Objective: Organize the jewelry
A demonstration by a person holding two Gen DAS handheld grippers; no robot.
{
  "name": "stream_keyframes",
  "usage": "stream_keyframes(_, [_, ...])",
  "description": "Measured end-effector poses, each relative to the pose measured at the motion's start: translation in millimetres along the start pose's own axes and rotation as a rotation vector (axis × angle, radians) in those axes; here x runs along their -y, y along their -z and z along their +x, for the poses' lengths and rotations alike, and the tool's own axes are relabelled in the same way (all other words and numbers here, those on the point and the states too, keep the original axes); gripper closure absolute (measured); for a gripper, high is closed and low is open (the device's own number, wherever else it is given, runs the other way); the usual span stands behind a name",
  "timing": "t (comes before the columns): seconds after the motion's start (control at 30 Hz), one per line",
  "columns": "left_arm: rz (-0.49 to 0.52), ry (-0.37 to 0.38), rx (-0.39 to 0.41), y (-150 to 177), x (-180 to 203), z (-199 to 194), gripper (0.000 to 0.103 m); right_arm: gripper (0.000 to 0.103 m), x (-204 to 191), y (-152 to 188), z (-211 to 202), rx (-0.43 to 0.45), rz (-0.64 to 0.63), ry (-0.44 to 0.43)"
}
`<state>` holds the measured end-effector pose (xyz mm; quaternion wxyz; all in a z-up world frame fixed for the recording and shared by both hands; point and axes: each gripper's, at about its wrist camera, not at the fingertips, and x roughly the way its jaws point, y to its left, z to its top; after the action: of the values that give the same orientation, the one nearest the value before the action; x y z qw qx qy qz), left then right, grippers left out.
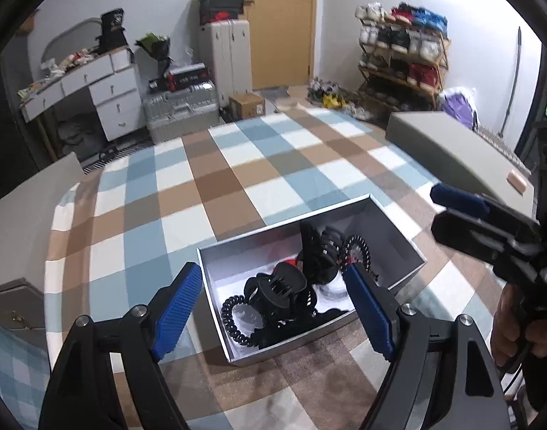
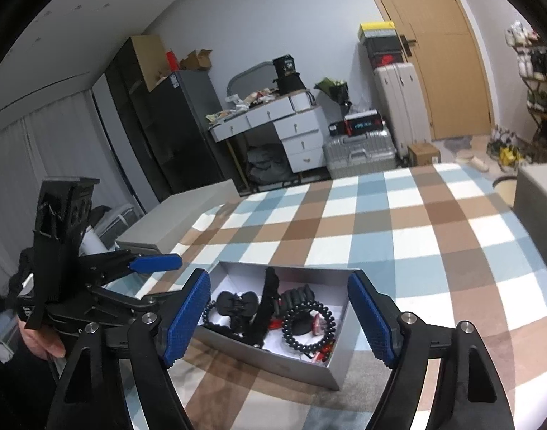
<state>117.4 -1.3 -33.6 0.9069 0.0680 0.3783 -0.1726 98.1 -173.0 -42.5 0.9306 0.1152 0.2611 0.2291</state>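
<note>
Checked cloth in blue, brown and white covers the surface (image 1: 237, 179) I am working over, with a cluttered bedroom behind it. From my left wrist view, the grey box (image 1: 216, 286) sits just past my left hand-held gripper (image 1: 273, 308), whose blue pads stand spread with nothing between them; inside lie a black claw clip (image 1: 277, 283), a coiled hair tie (image 1: 237, 319) and more dark pieces heaped together. My right hand-held gripper (image 1: 460, 208) shows at the right edge, above the box's far side. As I judge it, the items are already in the box, so the step to do well is to lift both tools clear without snagging a coil or nudging the box. From my right wrist view, my right hand-held gripper (image 2: 277, 319) is likewise spread and empty, framing the box (image 2: 291, 362) from its long side. This view alone shows a beaded bracelet (image 2: 309, 326) and small red pieces near the near wall, which the left view hides, and my left hand-held gripper (image 2: 158, 279) from the side, well above the cloth.
</note>
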Motion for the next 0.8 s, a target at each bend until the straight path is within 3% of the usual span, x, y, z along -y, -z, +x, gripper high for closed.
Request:
stream_keyframes(0.1, [-0.046,-0.041,0.069,-1,-3,-13,0.024,0.021,-7,-1,-8,0.025,-0.009,0.003])
stream_keyframes(0.33, [-0.185,-0.133,0.218,6,-19,-36,0.016,0.000,-23,0,-31,0.129,-0.055,0.006])
stream_keyframes(0.6, [-0.219,-0.205,0.313,24,-8,-46,0.015,0.000,-42,7,-44,0.228,-0.147,0.082])
stream_keyframes(0.7, [-0.243,-0.260,0.364,35,-5,-48,0.003,0.000,-43,12,-42,0.243,-0.179,0.124])
stream_keyframes(0.8, [-0.264,-0.305,0.436,46,-5,-48,0.001,0.000,-44,21,-40,0.249,-0.219,0.169])
